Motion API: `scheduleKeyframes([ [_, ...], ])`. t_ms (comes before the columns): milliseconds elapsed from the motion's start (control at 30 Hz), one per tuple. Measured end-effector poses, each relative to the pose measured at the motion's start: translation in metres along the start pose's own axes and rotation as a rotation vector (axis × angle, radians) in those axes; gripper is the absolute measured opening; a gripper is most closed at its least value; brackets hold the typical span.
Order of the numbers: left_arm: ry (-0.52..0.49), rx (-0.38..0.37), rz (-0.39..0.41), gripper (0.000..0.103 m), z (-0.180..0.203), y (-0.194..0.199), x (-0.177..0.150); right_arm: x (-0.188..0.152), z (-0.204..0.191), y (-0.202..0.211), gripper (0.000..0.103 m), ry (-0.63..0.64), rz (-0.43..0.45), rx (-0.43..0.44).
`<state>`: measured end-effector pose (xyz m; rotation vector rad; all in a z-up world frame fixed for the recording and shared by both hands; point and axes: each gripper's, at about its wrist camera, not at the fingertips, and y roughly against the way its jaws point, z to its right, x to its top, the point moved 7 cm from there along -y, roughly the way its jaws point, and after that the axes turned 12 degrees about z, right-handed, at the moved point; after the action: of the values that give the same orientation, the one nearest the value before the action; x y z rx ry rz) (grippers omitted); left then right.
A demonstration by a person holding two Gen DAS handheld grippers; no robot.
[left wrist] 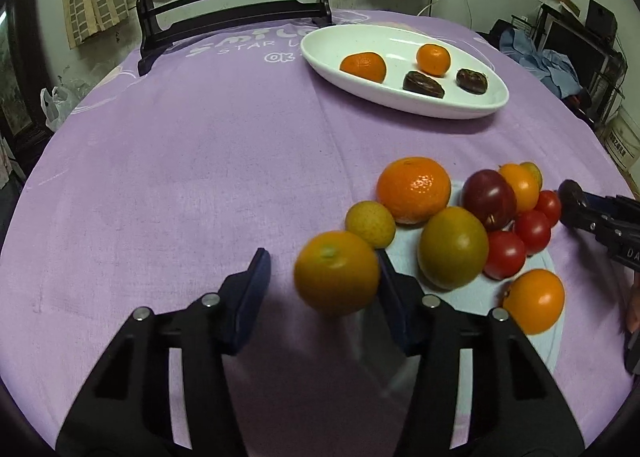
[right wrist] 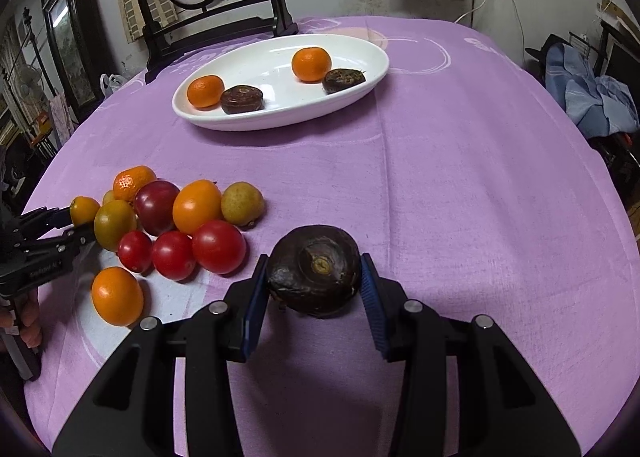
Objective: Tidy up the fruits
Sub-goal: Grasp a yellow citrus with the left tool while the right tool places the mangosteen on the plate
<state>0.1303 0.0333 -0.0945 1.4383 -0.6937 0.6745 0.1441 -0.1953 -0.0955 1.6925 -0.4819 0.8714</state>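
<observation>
My left gripper [left wrist: 322,275] is open, and a small orange [left wrist: 337,272] sits between its fingers against the right one, with a gap to the left one. In the right wrist view that gripper [right wrist: 76,223] reaches into the fruit pile [right wrist: 176,225] by a small orange [right wrist: 84,210]. My right gripper [right wrist: 314,275] is shut on a dark brown water chestnut [right wrist: 314,269] just above the cloth. A white oval plate [right wrist: 360,47] at the back holds two oranges and two dark chestnuts. It also shows in the left wrist view [left wrist: 320,45].
The pile holds oranges, green-yellow fruits, a purple plum [left wrist: 489,199] and red tomatoes [left wrist: 505,255] on a pale mat [left wrist: 540,341]. A black wooden stand [left wrist: 236,13] rises behind the plate. Purple cloth [right wrist: 460,161] covers the round table.
</observation>
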Motion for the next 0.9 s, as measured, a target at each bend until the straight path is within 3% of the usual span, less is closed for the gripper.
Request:
scheduleKeyframes([
  [67, 0.005, 0.003, 0.005, 0.038, -0.001, 0.001, 0.001, 0.000, -0.001, 0.000, 0.044, 0.007, 0.001, -0.002],
  [233, 0.070, -0.030, -0.015, 0.038, -0.005, 0.007, 0.002, 0.001, -0.001, 0.003, 0.044, 0.001, 0.013, 0.004],
  [467, 0.063, -0.052, 0.047, 0.038, 0.000, 0.033, 0.020, 0.009, -0.004, 0.013, 0.044, -0.009, 0.056, 0.014],
  [700, 0.016, -0.133, 0.104, 0.038, 0.036, 0.032, 0.075, 0.048, -0.036, 0.026, 0.044, 0.093, 0.137, 0.066],
  [900, 0.033, -0.147, 0.122, 0.038, 0.058, -0.012, 0.126, 0.091, -0.049, 0.003, 0.044, 0.201, 0.173, 0.048],
])
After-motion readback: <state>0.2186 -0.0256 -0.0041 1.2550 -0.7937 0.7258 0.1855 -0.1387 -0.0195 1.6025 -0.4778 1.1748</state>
